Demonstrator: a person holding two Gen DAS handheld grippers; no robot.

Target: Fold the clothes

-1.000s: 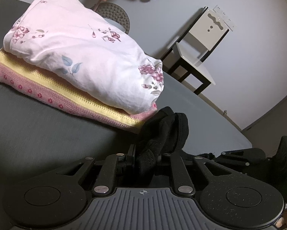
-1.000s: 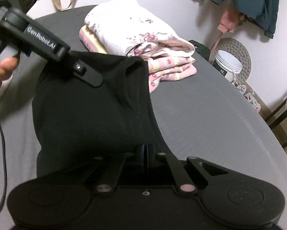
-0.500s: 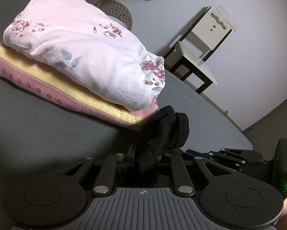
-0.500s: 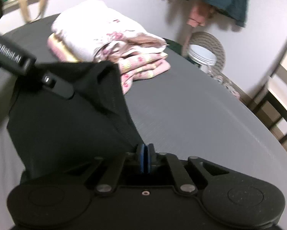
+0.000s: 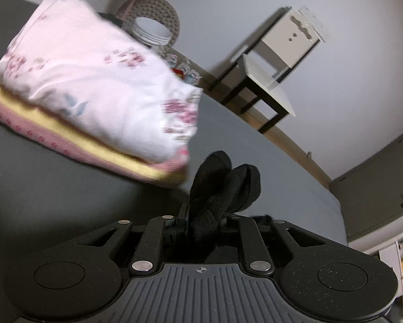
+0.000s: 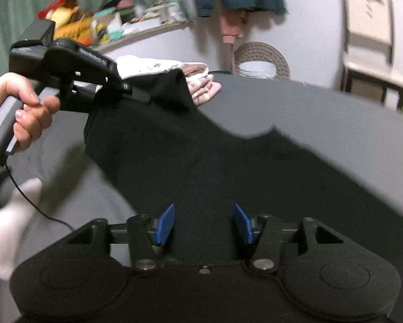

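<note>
The black garment (image 6: 215, 161) lies spread across the dark grey table (image 6: 322, 107), its long axis running from the raised corner at about 10 o'clock in the right wrist view down towards 4 o'clock, where it widens and goes out of frame; the raised corner points up and away towards the folded pile; the left gripper (image 6: 137, 95) is clamped on that corner, its fingers pressed together on a bunch of black cloth, which the left wrist view shows as a dark wad (image 5: 223, 188) standing up between the closed fingers; a hand (image 6: 24, 110) holds the left gripper's grey handle at 9 o'clock, with a thin cable trailing below it; the right gripper (image 6: 204, 226) hangs over the near part of the garment with its blue pads (image 6: 165, 224) wide apart and nothing between them; whether the pads touch the cloth I cannot tell; the folded pile (image 5: 94, 88), a white floral piece on top of a yellow and pink one, sits on the table at 10 o'clock in the left wrist view, just beyond the held corner; a chair (image 5: 271, 75) stands by the wall at 1 o'clock.
</note>
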